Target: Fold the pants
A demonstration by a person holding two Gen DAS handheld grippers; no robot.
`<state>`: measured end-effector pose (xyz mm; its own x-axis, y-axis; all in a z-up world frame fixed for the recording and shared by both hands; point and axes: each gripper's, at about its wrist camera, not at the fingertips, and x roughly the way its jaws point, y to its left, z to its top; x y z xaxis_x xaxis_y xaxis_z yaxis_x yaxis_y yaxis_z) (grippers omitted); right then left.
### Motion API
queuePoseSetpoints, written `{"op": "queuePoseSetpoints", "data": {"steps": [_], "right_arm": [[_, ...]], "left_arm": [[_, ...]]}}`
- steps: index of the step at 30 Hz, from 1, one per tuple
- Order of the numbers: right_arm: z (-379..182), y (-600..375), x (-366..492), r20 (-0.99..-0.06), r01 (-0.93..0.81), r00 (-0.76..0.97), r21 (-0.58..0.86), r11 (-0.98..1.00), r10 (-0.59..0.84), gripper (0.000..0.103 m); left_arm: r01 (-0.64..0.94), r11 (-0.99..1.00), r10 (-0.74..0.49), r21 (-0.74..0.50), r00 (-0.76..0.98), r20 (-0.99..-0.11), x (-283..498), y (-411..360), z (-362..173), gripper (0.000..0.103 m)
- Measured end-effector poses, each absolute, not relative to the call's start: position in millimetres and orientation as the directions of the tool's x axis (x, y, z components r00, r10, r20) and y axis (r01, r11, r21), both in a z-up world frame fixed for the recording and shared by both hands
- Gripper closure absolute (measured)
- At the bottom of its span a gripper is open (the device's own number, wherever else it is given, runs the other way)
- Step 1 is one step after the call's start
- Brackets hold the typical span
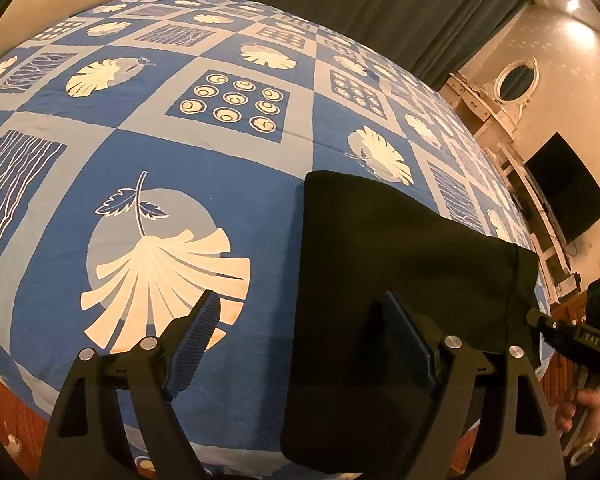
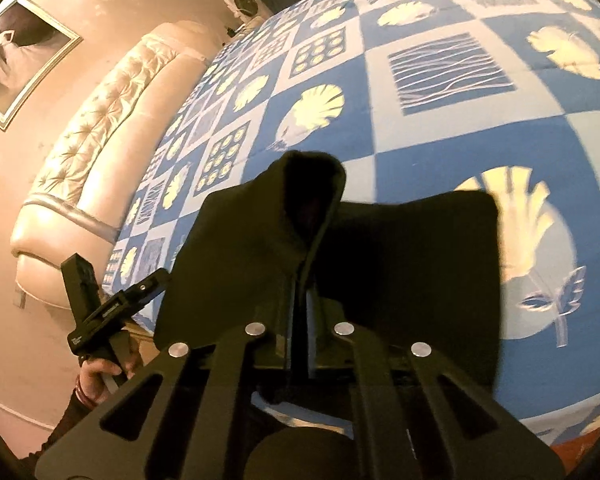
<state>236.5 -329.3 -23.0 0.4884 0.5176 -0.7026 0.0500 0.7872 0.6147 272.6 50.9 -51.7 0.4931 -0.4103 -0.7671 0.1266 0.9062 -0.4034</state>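
Pants (image 1: pixel 400 280) on blue patterned bedspread (image 1: pixel 160 128), curtained room

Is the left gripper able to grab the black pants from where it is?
Probably yes. The left gripper is open, the black pants lie just under its right finger, and nothing blocks it. The right gripper already pinches them.
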Motion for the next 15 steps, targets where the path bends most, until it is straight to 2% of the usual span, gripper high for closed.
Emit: {"op": "queuePoseSetpoints", "data": {"steps": [5, 9, 11, 12, 13, 15], "right_arm": [[-22, -364, 228, -0.722, 0.101, 0.501, 0.596, 0.797, 0.477, 0.103], [-34, -376, 224, -0.674, 0.120, 0.488, 0.681, 0.723, 0.554, 0.099], [-43, -369, 226, -0.657, 0.109, 0.452, 0.713, 0.693, 0.604, 0.084], [-47, -365, 227, -0.652, 0.112, 0.442, 0.722, 0.683, 0.617, 0.067], [-53, -359, 230, -0.648, 0.116, 0.422, 0.732, 0.672, 0.634, 0.058], [-62, -348, 239, -0.667, 0.122, 0.386, 0.722, 0.681, 0.638, 0.053]], "left_arm": [[0.159, 0.898, -0.434, -0.411, 0.475, -0.765, 271, 43, -52, 0.021], [0.194, 0.897, -0.440, -0.397, 0.462, -0.770, 270, 34, -53, 0.021], [0.203, 0.899, -0.436, -0.387, 0.466, -0.770, 270, 32, -53, 0.021], [0.205, 0.900, -0.435, -0.384, 0.466, -0.771, 269, 31, -53, 0.021], [0.204, 0.902, -0.432, -0.381, 0.464, -0.773, 269, 31, -53, 0.021], [0.200, 0.902, -0.432, -0.384, 0.460, -0.776, 270, 32, -54, 0.021]]}}
